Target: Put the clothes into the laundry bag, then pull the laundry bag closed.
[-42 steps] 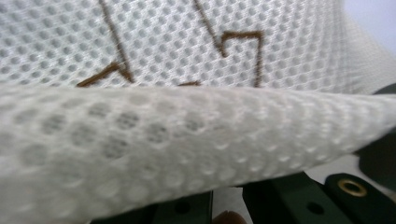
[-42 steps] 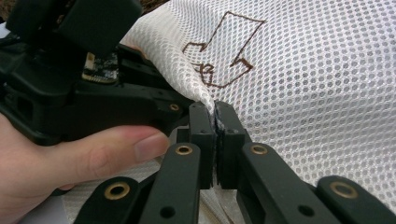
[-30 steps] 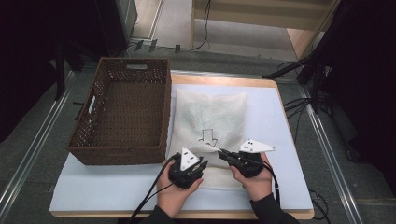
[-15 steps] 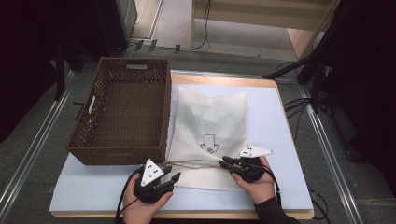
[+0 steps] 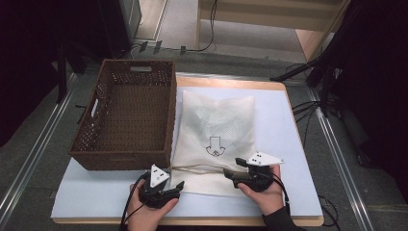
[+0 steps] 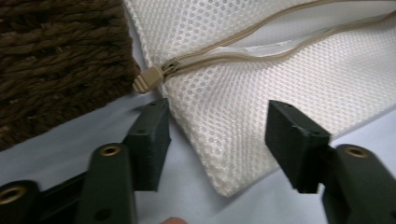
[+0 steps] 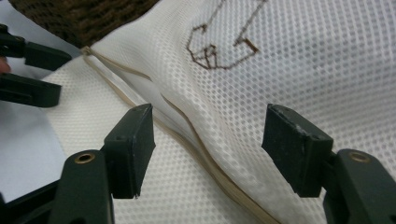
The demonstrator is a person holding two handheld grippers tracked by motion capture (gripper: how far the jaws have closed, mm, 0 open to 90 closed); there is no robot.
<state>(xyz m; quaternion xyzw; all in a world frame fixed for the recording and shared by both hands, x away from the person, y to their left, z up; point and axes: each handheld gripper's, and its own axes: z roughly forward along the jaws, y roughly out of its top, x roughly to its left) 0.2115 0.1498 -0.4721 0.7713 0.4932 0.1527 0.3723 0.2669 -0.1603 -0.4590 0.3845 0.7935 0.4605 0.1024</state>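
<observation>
White mesh laundry bag (image 5: 214,130) lay flat, its long left edge just beside the brown wicker basket (image 5: 126,115). A small brown arrow-like motif (image 5: 214,146) marked its middle. The tan zipper (image 6: 261,49) near its lower end stood open, the pull tab (image 6: 147,79) resting against the basket's corner.
</observation>
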